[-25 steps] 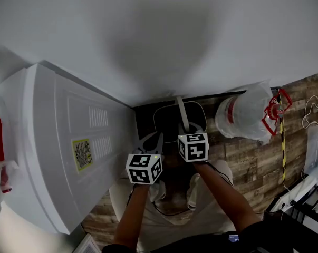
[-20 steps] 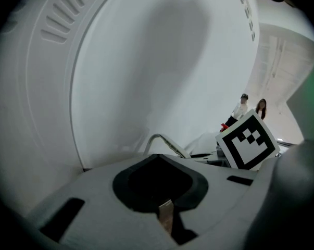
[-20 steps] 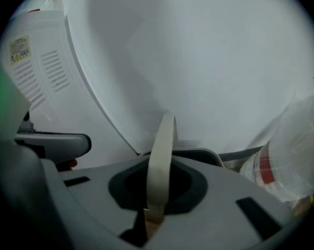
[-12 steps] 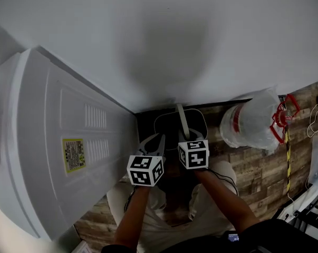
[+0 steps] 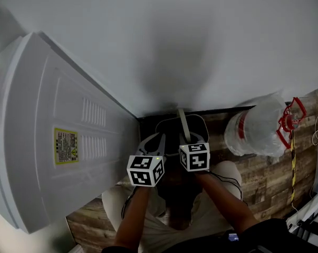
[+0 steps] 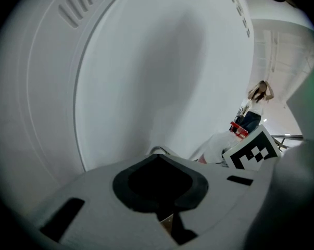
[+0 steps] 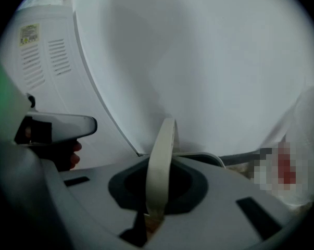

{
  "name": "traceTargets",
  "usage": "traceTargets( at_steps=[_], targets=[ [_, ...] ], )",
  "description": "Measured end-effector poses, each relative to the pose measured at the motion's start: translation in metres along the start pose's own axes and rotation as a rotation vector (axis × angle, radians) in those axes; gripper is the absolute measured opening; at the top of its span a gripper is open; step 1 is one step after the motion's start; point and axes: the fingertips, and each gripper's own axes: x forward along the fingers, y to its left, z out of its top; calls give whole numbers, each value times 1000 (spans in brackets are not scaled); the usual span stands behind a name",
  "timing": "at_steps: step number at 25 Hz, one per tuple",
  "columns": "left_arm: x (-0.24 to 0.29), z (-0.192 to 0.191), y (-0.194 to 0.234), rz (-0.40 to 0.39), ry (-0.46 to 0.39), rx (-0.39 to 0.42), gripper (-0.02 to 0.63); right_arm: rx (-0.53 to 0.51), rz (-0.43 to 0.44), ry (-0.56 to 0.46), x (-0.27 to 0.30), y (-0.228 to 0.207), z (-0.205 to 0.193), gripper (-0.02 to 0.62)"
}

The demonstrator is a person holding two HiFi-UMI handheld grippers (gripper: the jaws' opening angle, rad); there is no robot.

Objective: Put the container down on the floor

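- We cannot tell whether the container rests on the floor or hangs just above it. The two grippers cover its near half.
- A white appliance stands at 9 o'clock and the wall at 12. A plastic-wrapped jug lies at 2 o'clock, well apart.
- The container sits in the corner at 12 o'clock. It is dark with a pale rim, and its pale handle is upright.
- The right gripper has its fingers clamped on that handle. The left gripper has its fingers together, holding nothing.
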Motion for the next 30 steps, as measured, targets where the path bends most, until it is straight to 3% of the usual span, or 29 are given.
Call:
traceTargets(
  at_steps=[7, 11, 17, 22, 27, 30],
  targets=[
    [0, -17, 9, 35, 7, -7, 15, -5, 16, -15, 6, -2, -12, 32],
    [2, -26, 7, 58, -15, -50, 15, -8, 35, -35, 9, -1, -16, 32],
    [8, -29, -1, 78, -52, -45, 15, 7, 49, -81, 8, -2, -13, 32],
    [0, -40, -4, 102, -49, -91, 15, 37, 68, -90, 6, -1, -17, 32],
    [-9, -45, -4, 155, -91, -32, 15, 45, 96, -98, 3, -2, -21, 32],
    [-10, -43, -9, 161, -144, -71, 15, 34, 93, -102, -2, -7, -27, 32]
  ],
)
